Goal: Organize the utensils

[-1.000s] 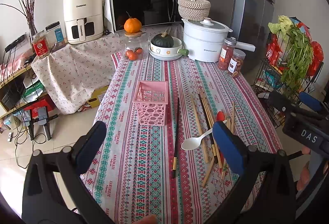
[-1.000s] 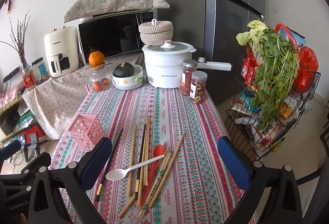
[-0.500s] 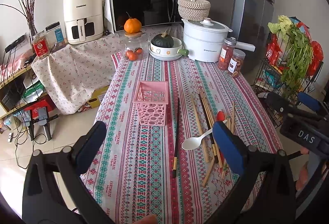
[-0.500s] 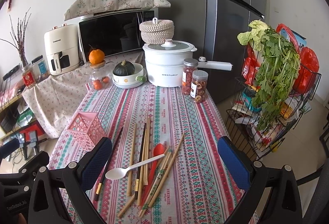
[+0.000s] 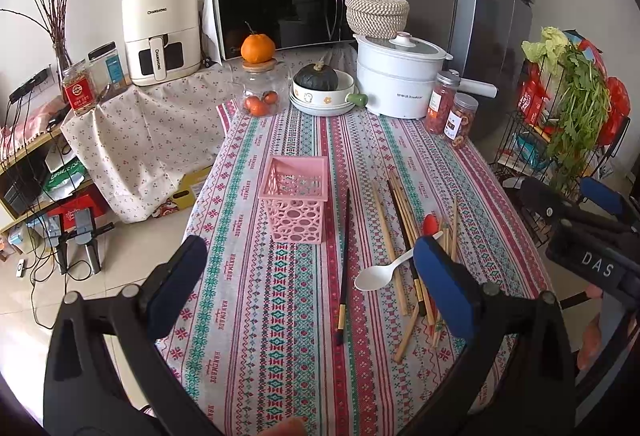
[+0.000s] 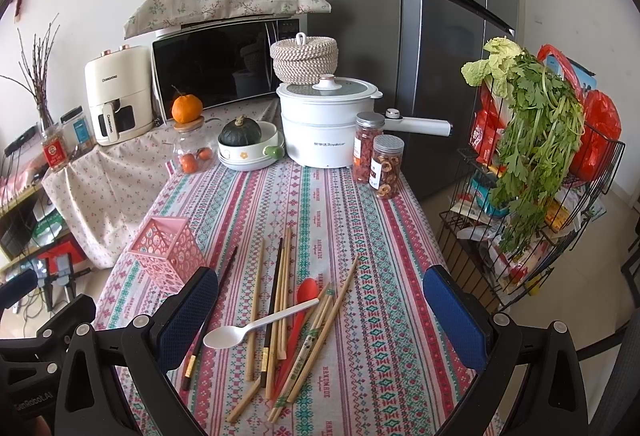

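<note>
A pink perforated basket (image 5: 294, 200) (image 6: 168, 254) stands empty on the striped tablecloth. To its right lie a dark chopstick (image 5: 344, 268) (image 6: 208, 316), several wooden chopsticks (image 5: 400, 228) (image 6: 280, 300), a white plastic spoon (image 5: 380, 274) (image 6: 248, 330) and a red spoon (image 5: 431, 225) (image 6: 304, 296) in a loose pile. My left gripper (image 5: 312, 288) is open and empty above the near table edge. My right gripper (image 6: 320, 316) is open and empty, hovering over the utensil pile; it also shows in the left wrist view (image 5: 580, 212) at the right.
At the table's far end stand a white electric pot (image 6: 326, 124), two snack jars (image 6: 378, 160), a bowl with a dark squash (image 6: 248, 144) and a glass jar (image 6: 192, 152) topped by an orange. A wire rack with greens (image 6: 528, 172) stands right of the table.
Both grippers stay open; the views have shifted only slightly, with the right gripper drifting a little. The utensils and basket have not moved.
</note>
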A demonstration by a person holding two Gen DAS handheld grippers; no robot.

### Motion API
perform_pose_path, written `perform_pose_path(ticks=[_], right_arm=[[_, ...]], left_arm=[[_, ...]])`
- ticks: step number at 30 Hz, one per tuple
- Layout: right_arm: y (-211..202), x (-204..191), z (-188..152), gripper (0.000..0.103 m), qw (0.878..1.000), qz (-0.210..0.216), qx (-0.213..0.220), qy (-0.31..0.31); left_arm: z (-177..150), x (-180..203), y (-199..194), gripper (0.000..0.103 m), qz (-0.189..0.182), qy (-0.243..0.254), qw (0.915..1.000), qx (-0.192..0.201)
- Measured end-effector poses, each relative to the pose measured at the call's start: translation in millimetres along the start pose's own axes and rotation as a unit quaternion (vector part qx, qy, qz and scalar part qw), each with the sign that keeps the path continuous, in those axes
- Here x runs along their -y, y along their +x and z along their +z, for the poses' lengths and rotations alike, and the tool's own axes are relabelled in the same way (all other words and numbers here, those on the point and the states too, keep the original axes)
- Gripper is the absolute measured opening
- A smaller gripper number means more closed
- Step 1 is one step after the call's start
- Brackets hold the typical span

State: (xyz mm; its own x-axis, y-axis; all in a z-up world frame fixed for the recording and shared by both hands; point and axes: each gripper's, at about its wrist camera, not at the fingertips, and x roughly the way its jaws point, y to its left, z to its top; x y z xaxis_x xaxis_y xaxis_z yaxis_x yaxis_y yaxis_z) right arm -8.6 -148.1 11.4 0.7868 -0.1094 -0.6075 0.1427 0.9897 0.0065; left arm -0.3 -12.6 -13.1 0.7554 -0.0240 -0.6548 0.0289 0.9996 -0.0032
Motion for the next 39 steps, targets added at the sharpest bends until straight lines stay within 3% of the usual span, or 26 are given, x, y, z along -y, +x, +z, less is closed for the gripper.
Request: perform_pose_path(ticks=[5,12,16,19,24,27,31,33,36,39], right_arm=[[9,7,1,0.103,1.0,-0.002,-0.006,0.008],[31,30,26,0.103,0.998,0.003,-0.044,0.047],[51,39,47,0.103,0.996,0.008,-0.075,0.049],[75,46,56,0.103,0.992,0.015,-0.109,0.059],[124,76,39,0.103,0.981,0.014,-0.164,0.101],[151,93,25,0.103,0.971,0.03,-0.21,0.111],[177,105,20,0.103,0.964,0.03,-0.235,0.118],[186,107,17,0.103,0.96,0.034,-0.248,0.123],[199,107,13,0.103,0.952,0.06,-0.267,0.134],[209,105,11,0.103,0.948,0.068,-0.28,0.135]], left_arm=[[5,-2,6,0.103,-0.008,0.001,0.9999,-0.008],[33,5,26,0.103,-0.067,0.031,0.9969,-0.026],[48,18,54,0.103,-0.094,0.052,0.9911,-0.078],[54,34,81,0.103,-0.117,0.075,0.9814,-0.133],[60,49,123,0.101,-0.094,0.083,0.9748,-0.185],[64,60,155,0.085,-0.111,0.07,0.9647,-0.229],[60,79,200,0.068,-0.133,0.047,0.946,-0.292],[55,85,221,0.047,-0.13,0.044,0.9402,-0.311],[52,90,243,0.033,-0.109,0.036,0.9382,-0.326],[50,95,258,0.028,-0.088,0.041,0.9398,-0.328]])
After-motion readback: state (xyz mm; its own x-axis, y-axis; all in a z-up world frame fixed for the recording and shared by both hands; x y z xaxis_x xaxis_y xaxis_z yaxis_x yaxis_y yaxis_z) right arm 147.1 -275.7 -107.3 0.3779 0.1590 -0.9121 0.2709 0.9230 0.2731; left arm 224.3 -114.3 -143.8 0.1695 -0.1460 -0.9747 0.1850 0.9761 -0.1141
